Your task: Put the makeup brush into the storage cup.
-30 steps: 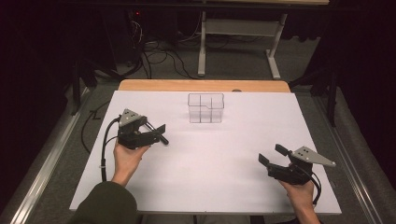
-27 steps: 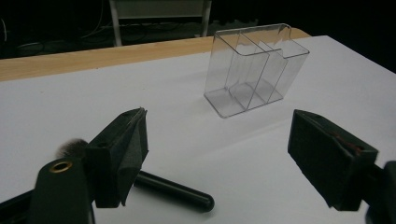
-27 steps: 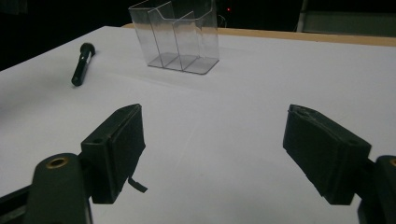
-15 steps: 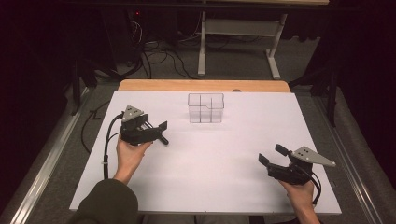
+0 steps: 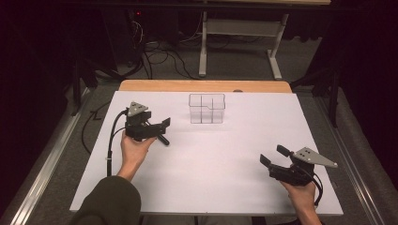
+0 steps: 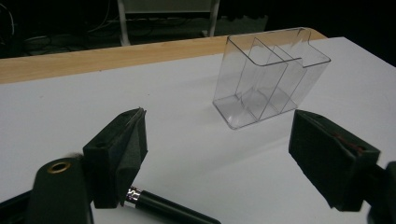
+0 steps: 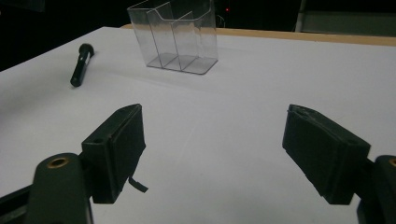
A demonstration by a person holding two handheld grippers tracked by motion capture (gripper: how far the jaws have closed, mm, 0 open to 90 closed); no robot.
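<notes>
Your left gripper (image 5: pixel 162 131) sits left of centre in the high view, jaws spread wide with nothing between the pads. A black marker pen (image 5: pixel 163 139) lies on the sheet right under it, just below the jaws. In the left gripper view the pen (image 6: pixel 173 212) shows at the bottom edge, a silver ring where cap meets barrel, running from beside the left pad toward lower right. In the right gripper view the pen (image 7: pixel 80 64) is at upper left, long axis close to vertical in frame, tipped slightly right at the top, flat on the sheet. Which end is the tip: cannot tell.

Your right gripper (image 5: pixel 274 161) is at lower right of the high view, jaws also wide apart and empty, pointing toward upper left. It is well apart from the pen.

A clear plastic divided organizer (image 5: pixel 207 108) stands upright at upper centre of the high view, near the pen and to its upper right. In the left gripper view the organizer (image 6: pixel 271 74) is at upper right, with inner walls splitting it into compartments. Organizer (image 7: pixel 175 35) is at top centre of the right gripper view.

Surface: white sheet (image 5: pixel 225 154) over a wooden tabletop (image 5: pixel 202 86), with a wood strip visible along the far edge. Room is dark. Grey floor, cables (image 5: pixel 159 56) at upper left, white table legs (image 5: pixel 239 44) at top centre. No readable labels or writing on anything.
</notes>
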